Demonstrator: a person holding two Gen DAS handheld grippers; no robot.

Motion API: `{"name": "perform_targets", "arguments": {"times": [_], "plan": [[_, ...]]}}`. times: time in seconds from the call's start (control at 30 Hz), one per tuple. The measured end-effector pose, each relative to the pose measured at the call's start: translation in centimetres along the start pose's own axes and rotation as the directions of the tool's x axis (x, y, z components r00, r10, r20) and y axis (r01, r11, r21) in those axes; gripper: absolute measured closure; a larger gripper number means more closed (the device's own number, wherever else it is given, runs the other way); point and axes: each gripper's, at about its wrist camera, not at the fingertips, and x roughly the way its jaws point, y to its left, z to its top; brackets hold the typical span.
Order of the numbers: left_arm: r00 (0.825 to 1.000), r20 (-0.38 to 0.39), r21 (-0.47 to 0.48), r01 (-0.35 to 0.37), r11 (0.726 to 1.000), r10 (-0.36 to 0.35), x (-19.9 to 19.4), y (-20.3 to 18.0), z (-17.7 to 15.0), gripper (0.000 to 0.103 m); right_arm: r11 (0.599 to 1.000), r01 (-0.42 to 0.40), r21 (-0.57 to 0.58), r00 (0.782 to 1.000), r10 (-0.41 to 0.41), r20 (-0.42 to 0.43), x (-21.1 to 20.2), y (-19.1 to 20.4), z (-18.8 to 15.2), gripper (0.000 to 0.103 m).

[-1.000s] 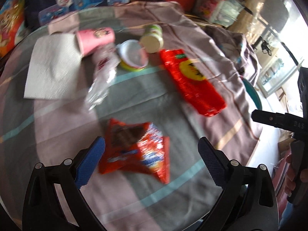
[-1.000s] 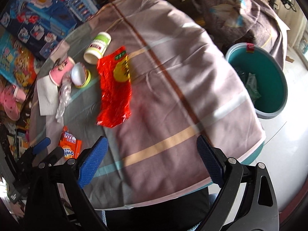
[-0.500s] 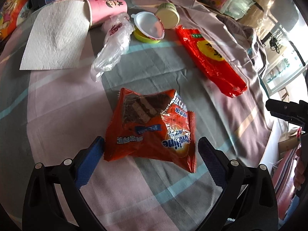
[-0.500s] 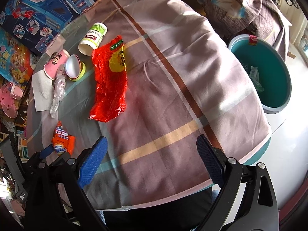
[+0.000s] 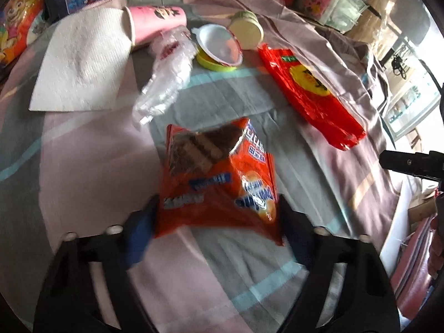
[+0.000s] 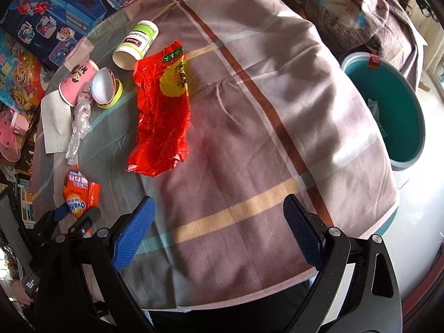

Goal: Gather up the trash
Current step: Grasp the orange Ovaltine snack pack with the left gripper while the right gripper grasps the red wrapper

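Note:
An orange snack wrapper (image 5: 219, 183) lies on the checked tablecloth. My left gripper (image 5: 217, 222) has its blue pads pressed against the wrapper's near corners, shut on it; this also shows in the right wrist view (image 6: 79, 197). Further off lie a long red wrapper (image 5: 310, 94), a clear plastic wrapper (image 5: 166, 80), a pink paper cup (image 5: 155, 23), a yellow-rimmed lid (image 5: 219, 45), a small white bottle (image 5: 248, 29) and a paper napkin (image 5: 80, 63). My right gripper (image 6: 219, 233) is open and empty over the cloth's near edge.
A teal bin (image 6: 388, 108) with some trash inside stands on the floor right of the table. Toy boxes (image 6: 63, 8) line the far left side. A cloth-covered seat (image 6: 358, 11) stands behind the table.
My left gripper has moved forward onto the orange wrapper and its jaws have closed on it. The right gripper has stayed open, shifting only slightly.

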Motion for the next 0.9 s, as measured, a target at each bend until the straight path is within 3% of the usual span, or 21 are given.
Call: {"name": "perform_targets", "arguments": {"times": [0.37, 0.6, 0.77, 0.83, 0.9], "plan": [[0.998, 0.045, -0.068, 0.039, 0.997, -0.036, -1.2, 3.4, 1.7, 0.031, 0.994, 0.012, -0.112, 1.0, -0.013, -0.01, 2.8, 5.2, 4.2, 0.014], [0.997, 0.049, -0.088, 0.065, 0.994, -0.061, -1.9, 4.5, 2.2, 0.031, 0.983, 0.072, -0.171, 0.995, -0.083, -0.059, 6.7, 7.2, 6.0, 0.014], [0.995, 0.04, -0.097, 0.095, 0.991, -0.091, -1.7, 4.3, 2.3, 0.031, 0.962, 0.11, -0.249, 0.993, -0.117, -0.012, 7.3, 8.2, 5.9, 0.01], [0.995, 0.041, -0.094, 0.096, 0.991, -0.092, -1.6, 3.9, 2.6, 0.031, 0.94, 0.162, -0.299, 0.987, -0.159, 0.034, 7.2, 8.7, 5.4, 0.026], [0.994, 0.04, -0.092, 0.1, 0.991, -0.097, -1.4, 3.5, 2.9, 0.031, 0.929, 0.162, -0.333, 0.987, -0.152, 0.056, 6.8, 8.9, 4.8, 0.042]]}}
